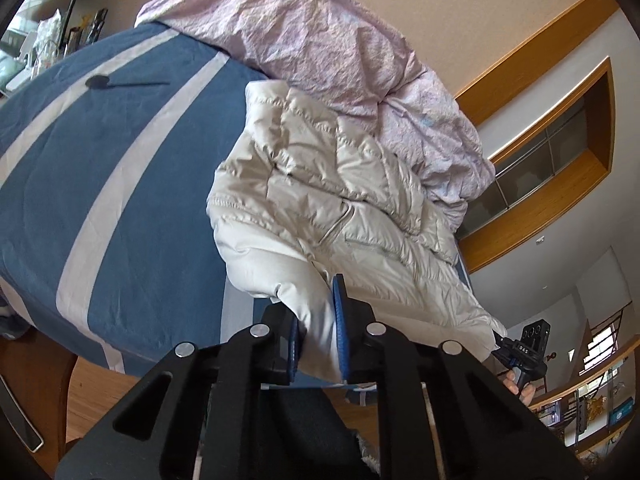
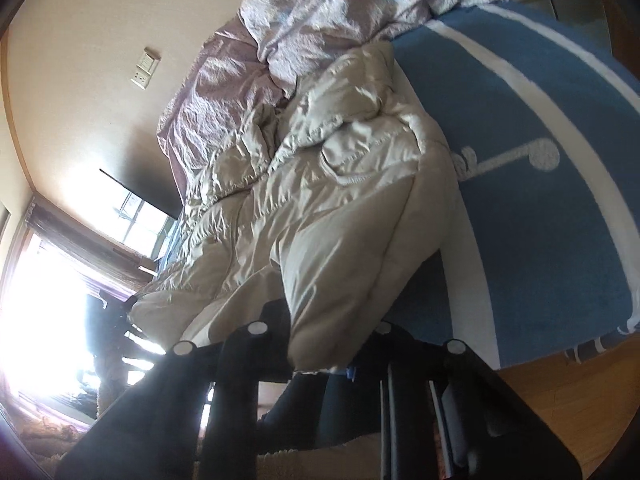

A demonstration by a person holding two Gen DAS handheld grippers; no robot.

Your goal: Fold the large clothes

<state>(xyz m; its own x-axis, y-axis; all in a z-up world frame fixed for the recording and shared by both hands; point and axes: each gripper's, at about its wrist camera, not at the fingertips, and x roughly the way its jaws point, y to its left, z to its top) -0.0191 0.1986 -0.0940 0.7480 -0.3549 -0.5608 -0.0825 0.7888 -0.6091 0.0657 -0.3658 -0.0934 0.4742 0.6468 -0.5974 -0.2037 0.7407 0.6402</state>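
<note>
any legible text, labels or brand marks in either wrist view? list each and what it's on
"DAS": white letters on the black handheld right gripper, seen at the lower right of the left wrist view.
White mark on the blue and white striped bedsheet: a round-headed stem shape, not lettering.
Cream quilted puffer jacket: no readable label visible.
Boxes on the far shelf: too small to read.

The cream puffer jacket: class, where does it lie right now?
The cream puffer jacket lies on the blue striped bedspread, beside the lilac duvet, its near edge in the left hand-held gripper.
</note>
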